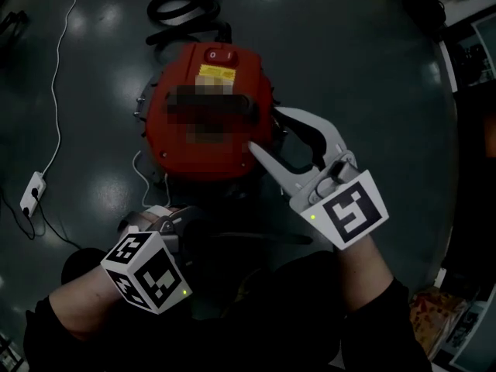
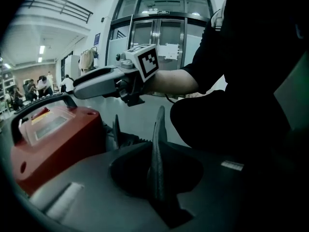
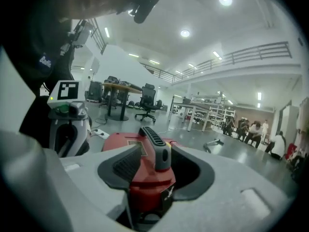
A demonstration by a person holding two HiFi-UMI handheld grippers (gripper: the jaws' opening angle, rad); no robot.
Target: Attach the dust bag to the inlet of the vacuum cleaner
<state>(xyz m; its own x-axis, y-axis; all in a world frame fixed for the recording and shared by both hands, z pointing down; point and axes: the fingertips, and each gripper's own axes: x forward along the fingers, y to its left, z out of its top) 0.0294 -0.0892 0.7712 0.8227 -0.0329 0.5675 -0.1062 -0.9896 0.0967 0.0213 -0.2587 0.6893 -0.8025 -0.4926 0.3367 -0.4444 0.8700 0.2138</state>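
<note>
The red vacuum cleaner [image 1: 209, 115] stands on the dark floor in front of me, its black handle [image 3: 154, 146] across the top. My right gripper [image 1: 265, 129] is open at the cleaner's right side. One white fingertip touches the red lid and the other sits by the handle's end. In the right gripper view the handle stands between the spread jaws, and no pad presses on it. My left gripper [image 1: 159, 217] is low at the cleaner's near left edge. Its dark fingers [image 2: 157, 144] lie together with no gap showing. No dust bag shows in any view.
A black hose [image 1: 182, 10] coils behind the cleaner. A white cable runs down the left to a power strip [image 1: 32, 192]. My dark-clothed lap fills the bottom of the head view. Desks and chairs [image 3: 120, 98] and glass doors [image 2: 159, 37] stand far off.
</note>
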